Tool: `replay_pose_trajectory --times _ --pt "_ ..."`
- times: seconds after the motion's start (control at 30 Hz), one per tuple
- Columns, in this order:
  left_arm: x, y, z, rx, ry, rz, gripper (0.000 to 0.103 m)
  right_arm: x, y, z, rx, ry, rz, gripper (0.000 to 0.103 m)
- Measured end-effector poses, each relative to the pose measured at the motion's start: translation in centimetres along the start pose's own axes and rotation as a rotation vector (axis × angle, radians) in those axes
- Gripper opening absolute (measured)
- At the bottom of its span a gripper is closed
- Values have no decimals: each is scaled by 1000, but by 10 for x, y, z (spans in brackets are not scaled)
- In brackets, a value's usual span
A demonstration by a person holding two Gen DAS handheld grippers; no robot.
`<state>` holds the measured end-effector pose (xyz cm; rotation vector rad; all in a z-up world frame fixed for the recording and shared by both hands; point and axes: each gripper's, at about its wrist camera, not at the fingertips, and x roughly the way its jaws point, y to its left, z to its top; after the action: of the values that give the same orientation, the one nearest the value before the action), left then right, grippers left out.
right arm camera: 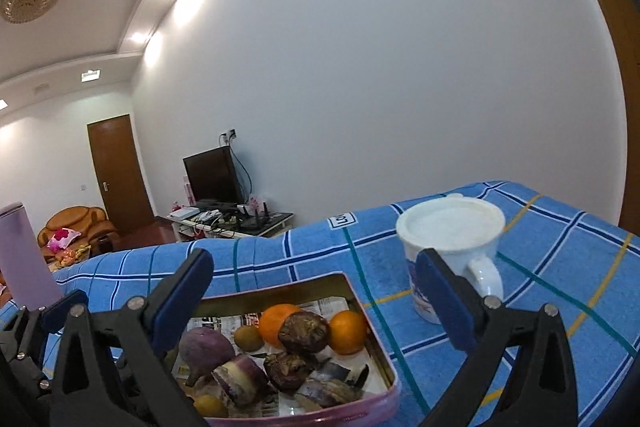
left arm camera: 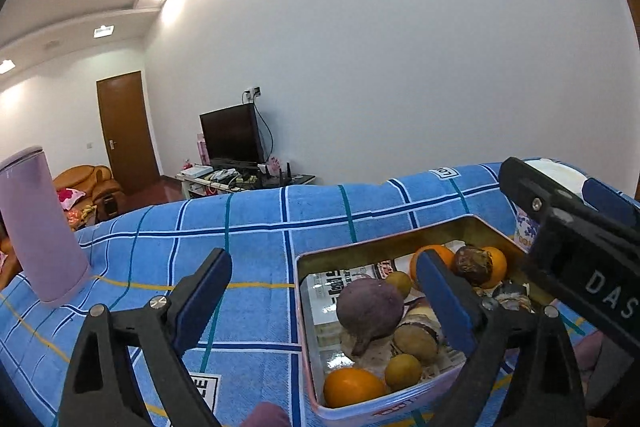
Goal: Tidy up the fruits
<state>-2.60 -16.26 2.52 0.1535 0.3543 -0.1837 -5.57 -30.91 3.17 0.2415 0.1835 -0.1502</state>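
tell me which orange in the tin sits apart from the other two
The orange in the near corner of the tin; the other two sit together at the far end.

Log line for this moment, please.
left hand-held gripper: open, empty, over tin's left edge | right hand-held gripper: open, empty, above tin | fruit in tin: oranges, purple fruit | mug right of tin

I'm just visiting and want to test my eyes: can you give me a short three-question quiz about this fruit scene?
1. True or false: the left tool is holding an orange.
2. How many oranges lie in the tin? A) one B) three C) six
3. What stands right of the tin in the right wrist view?

Key:
1. False; both tools, including the right tool, are open and hold nothing.
2. B.
3. A white lidded mug on the blue checked cloth.
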Motion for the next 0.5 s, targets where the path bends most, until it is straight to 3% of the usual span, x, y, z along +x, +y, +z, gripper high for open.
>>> replay_pose_trajectory --times 0.27,0.5 --pt "-6 4 -3 -21 0 -11 95 -20 -3 -3 -6 -2 -17 103" --pt "-16 7 -8 -17 4 -32 99 -53 15 -6 -125 -92 -51 103"
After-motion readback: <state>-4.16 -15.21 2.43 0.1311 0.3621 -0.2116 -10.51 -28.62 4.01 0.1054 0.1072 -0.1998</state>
